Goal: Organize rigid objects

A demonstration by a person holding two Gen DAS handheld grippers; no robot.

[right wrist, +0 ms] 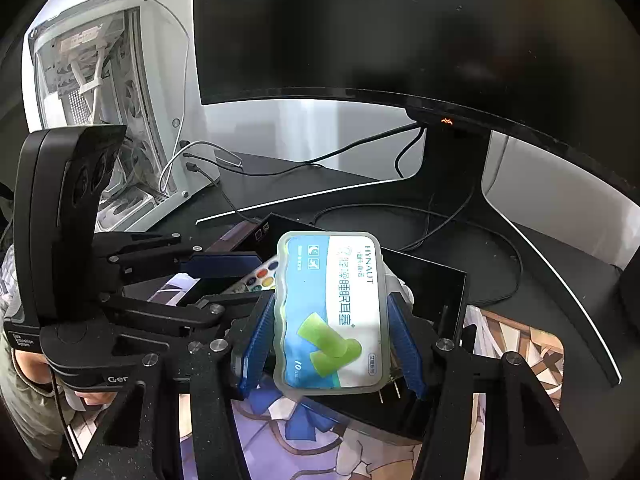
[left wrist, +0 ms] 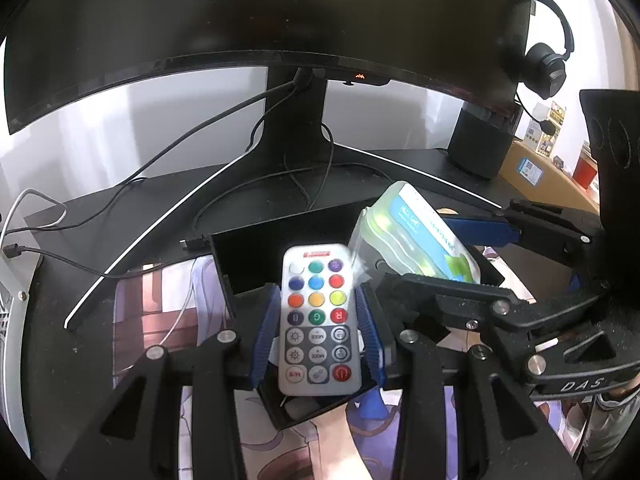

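Observation:
My left gripper (left wrist: 318, 332) is shut on a white remote (left wrist: 318, 320) with coloured buttons, held over an open black box (left wrist: 248, 248) on the desk. My right gripper (right wrist: 332, 328) is shut on a clear earplug case (right wrist: 332, 312) with a blue and green label, also over the black box (right wrist: 436, 280). The case (left wrist: 416, 236) and the right gripper's blue finger (left wrist: 480, 230) show to the right in the left wrist view. The remote's buttons (right wrist: 260, 276) and the left gripper's blue finger (right wrist: 224, 262) show at left in the right wrist view. A white plug lies in the box under the case.
A curved monitor (left wrist: 280, 12) on a V-shaped stand (left wrist: 296, 136) fills the back, with cables (left wrist: 160, 160) across the desk. A headset (left wrist: 548, 64) hangs at right above a black speaker (left wrist: 480, 144). A white PC case (right wrist: 104, 92) stands at left. A printed desk mat (right wrist: 312, 432) lies under the box.

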